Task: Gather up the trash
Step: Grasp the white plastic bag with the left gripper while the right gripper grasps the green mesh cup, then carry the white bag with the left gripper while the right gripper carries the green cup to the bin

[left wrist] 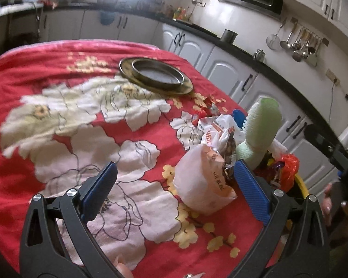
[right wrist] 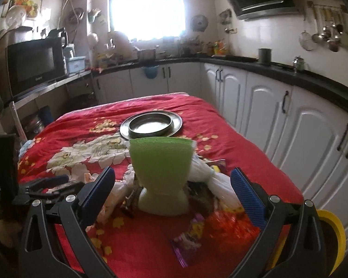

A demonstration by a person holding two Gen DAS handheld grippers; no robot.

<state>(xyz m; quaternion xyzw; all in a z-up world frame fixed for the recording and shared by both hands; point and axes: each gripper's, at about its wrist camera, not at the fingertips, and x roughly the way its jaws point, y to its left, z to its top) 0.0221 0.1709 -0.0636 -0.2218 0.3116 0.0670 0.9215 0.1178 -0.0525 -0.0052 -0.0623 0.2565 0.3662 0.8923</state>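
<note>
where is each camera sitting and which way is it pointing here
Left wrist: on the left gripper, above the red floral cloth, facing the white bag and cabinets; open blue fingers and part of a hand show.
Right wrist: on the right gripper, low at the table's near edge, facing the window; open fingers show.
Shared: green foam piece, metal plate.

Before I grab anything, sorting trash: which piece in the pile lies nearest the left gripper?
The white plastic bag with orange print, between the left gripper's open fingers; the other wrappers lie beyond.
</note>
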